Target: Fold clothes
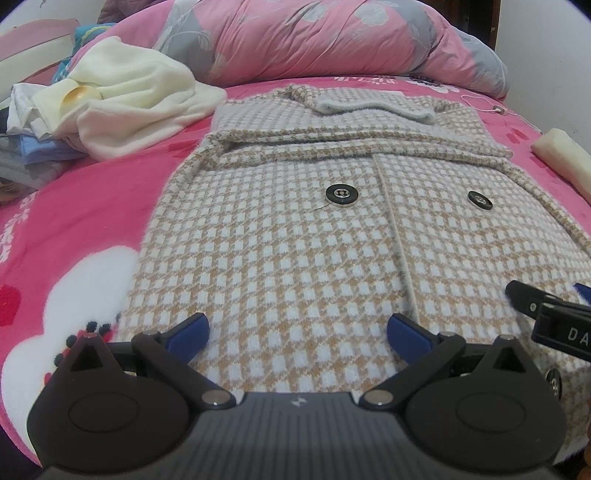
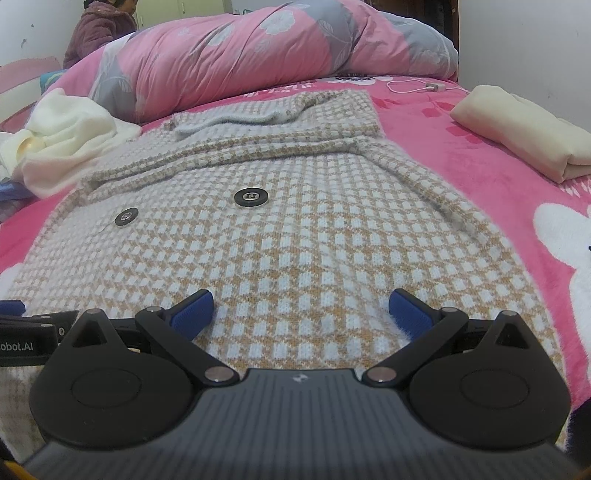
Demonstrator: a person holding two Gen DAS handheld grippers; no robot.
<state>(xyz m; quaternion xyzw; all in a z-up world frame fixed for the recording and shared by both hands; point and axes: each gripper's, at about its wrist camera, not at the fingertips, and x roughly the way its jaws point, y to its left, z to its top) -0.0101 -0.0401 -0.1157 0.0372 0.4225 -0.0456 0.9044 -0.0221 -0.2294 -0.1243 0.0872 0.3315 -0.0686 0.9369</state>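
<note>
A pink blanket (image 1: pixel 92 206) is covering the bed, with a rolled pink-and-grey duvet (image 1: pixel 332 40) lying across the top of both frames. A checked coat (image 1: pixel 295 236) is lying flat at the centre of the blanket, its collar toward the duvet, and its two sleeves are crossing the chest in a band just above two black buttons (image 1: pixel 342 195). In the left wrist view the left gripper (image 1: pixel 298 330) is hovering low over the hem at the bottom centre, blue fingers (image 1: pixel 192 330) spread wide and holding nothing. In the right wrist view the right gripper (image 2: pixel 301 312) is doing the same at the bottom centre, likewise spread wide and empty, over the coat's other half. Whether either is touching the cloth cannot be told. A heap of cream fleece (image 1: pixel 129 92) and other unfolded clothes is waiting at the upper left of the left view; a folded cream garment (image 2: pixel 524 133) is resting at the upper right of the right view, beside a white charger cable (image 2: pixel 413 88). A person in a purple jacket (image 2: pixel 99 29) is sitting at the far upper left. Judging by this, the sleeve folds look finished; the coat's body is not yet folded, probably hem to collar, and the heap remains.
</note>
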